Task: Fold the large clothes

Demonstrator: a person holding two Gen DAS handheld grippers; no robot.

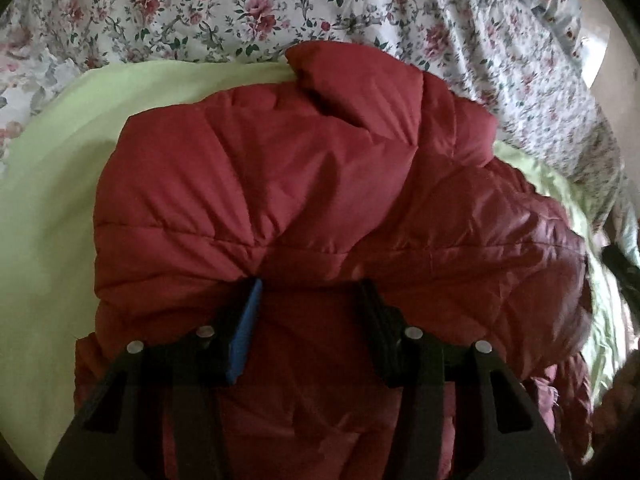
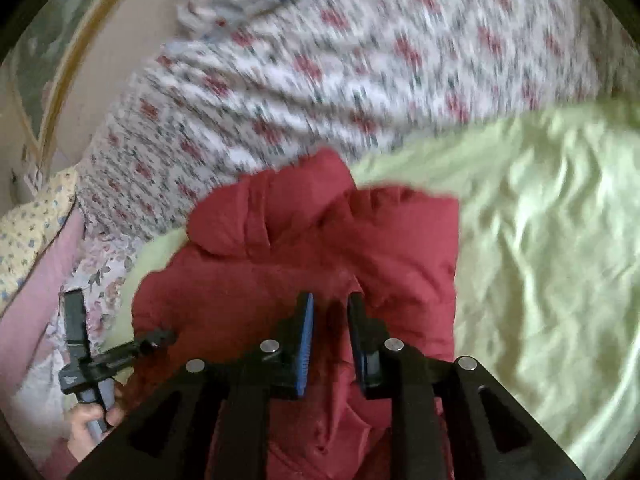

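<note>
A dark red puffer jacket (image 1: 304, 184) lies bunched on a pale green sheet (image 1: 44, 216). My left gripper (image 1: 310, 286) hovers low over its near part. The jaws stand apart and padded fabric bulges between the fingers, with creases running to the blue-padded fingertip (image 1: 252, 292). In the right wrist view the same jacket (image 2: 288, 248) shows its collar end. My right gripper (image 2: 330, 298) has its jaws close together with a fold of red fabric pinched between them. The left gripper (image 2: 120, 320) appears at the jacket's left edge, fingers spread, held by a hand (image 2: 90, 420).
A floral bedspread (image 1: 248, 12) covers the bed beyond the green sheet (image 2: 540, 260), which is wrinkled to the right of the jacket. A pink cloth (image 2: 36, 308) and a yellow flowered fabric (image 2: 28, 224) lie at the bed's left edge. The right wrist view is motion-blurred.
</note>
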